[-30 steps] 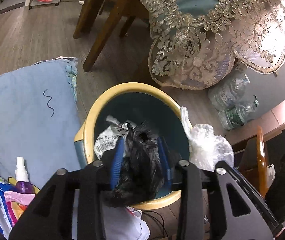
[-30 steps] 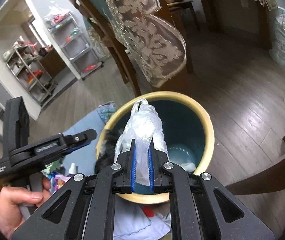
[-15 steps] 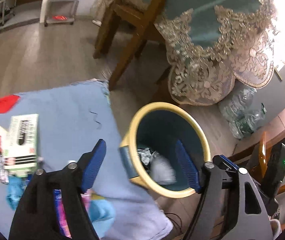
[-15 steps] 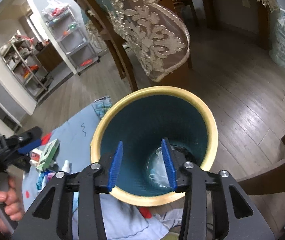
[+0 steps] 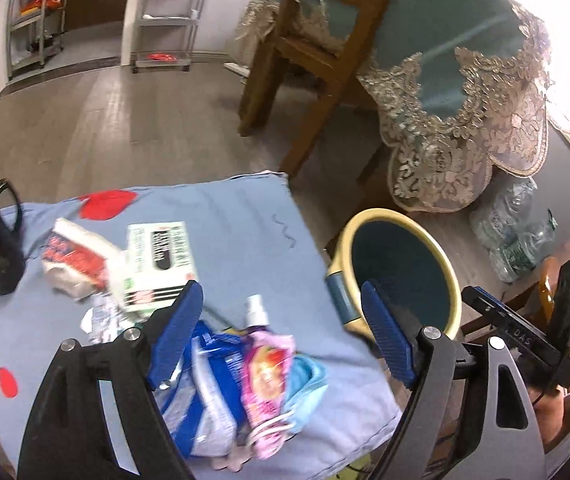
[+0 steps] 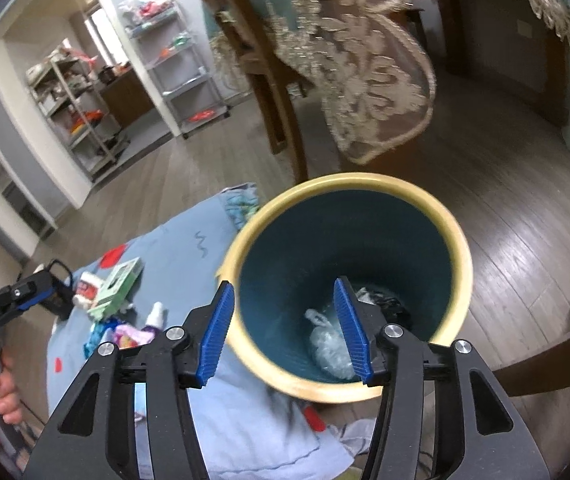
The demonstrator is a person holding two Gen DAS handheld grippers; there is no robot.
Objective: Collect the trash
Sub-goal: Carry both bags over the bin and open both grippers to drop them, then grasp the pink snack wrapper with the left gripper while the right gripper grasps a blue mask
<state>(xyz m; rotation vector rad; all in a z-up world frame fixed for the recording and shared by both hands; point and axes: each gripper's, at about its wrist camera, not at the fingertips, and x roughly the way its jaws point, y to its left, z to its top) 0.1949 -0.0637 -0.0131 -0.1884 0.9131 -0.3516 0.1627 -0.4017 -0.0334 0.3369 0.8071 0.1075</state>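
Both jaws opening and empty: left hand-held gripper (image 5: 281, 330) wide above wrappers (image 5: 241, 376) on the blue cushion (image 5: 241, 216), right hand-held gripper (image 6: 285, 330) above the bin (image 6: 349, 280)

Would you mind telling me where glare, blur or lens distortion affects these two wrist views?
Left wrist view: window glare washes out the top right corner beside the tablecloth; the wrappers are motion-blurred. Right wrist view: the trash bin rim smears on its near left side; fisheye bends the shelves and doorway.
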